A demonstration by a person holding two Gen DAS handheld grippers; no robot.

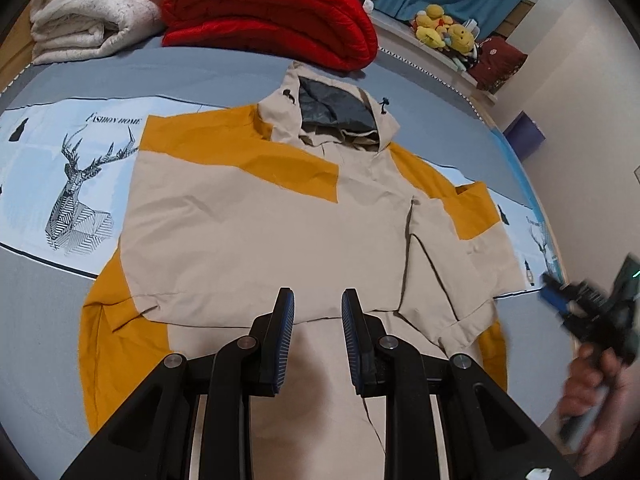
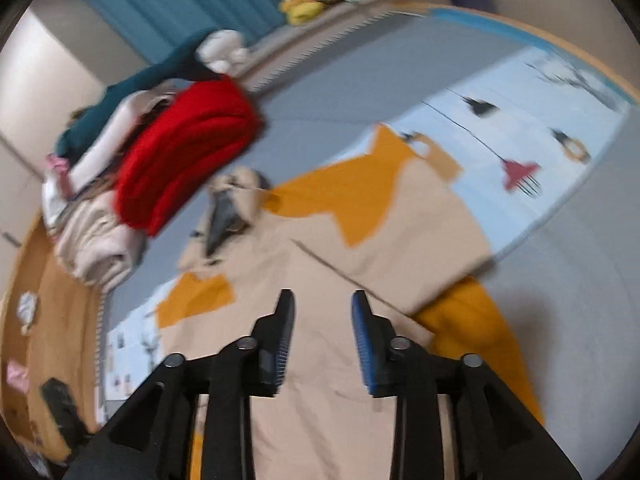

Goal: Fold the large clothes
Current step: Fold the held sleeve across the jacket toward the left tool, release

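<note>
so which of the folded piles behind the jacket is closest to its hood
The red folded blanket: its lower edge lies just behind the hood of the jacket. The white folded blanket sits farther off, toward the bed's left corner.

beige/mustard hooded jacket (image 1: 256, 220), flat on bed, sleeves folded in

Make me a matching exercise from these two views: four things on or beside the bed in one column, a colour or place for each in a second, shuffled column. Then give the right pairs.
Things
1. jacket
2. folded blanket
3. soft toys
4. deer print

Colour or place
A. yellow, on the ledge beyond the bed
B. beige with orange patches, spread flat on the bed
C. on the pale blue band of the sheet, beside the jacket
D. red, just beyond the jacket's hood

Pairs: 1-B, 2-D, 3-A, 4-C
</note>
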